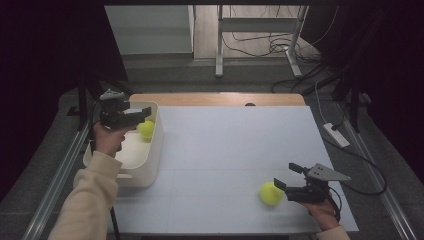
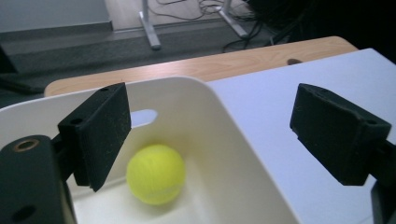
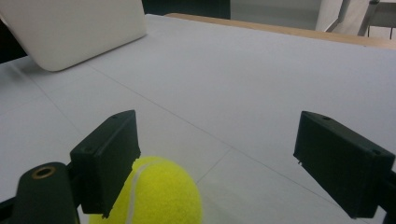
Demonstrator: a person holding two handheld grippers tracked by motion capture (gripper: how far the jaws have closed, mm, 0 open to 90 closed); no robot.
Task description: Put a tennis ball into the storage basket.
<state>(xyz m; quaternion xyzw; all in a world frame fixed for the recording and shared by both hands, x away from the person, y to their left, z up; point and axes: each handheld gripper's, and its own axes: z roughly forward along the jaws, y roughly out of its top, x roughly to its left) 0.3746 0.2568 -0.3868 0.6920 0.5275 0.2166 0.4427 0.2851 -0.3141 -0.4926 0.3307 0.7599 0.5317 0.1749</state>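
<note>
High view: the left gripper (image 1: 142,112) hangs with jaws apart over the white bin (image 1: 150,165) at the bench's left edge, one tennis ball (image 1: 146,129) inside.

Left gripper view: nothing between its jaws.

Right gripper view: the right gripper (image 3: 215,163) stands wide, a second tennis ball (image 3: 159,196) at its left jaw, near the bench's front right corner.

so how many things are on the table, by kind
tennis balls: 2, one in the bin, one on the table by the right gripper
white bin: 1
total: 3
</note>
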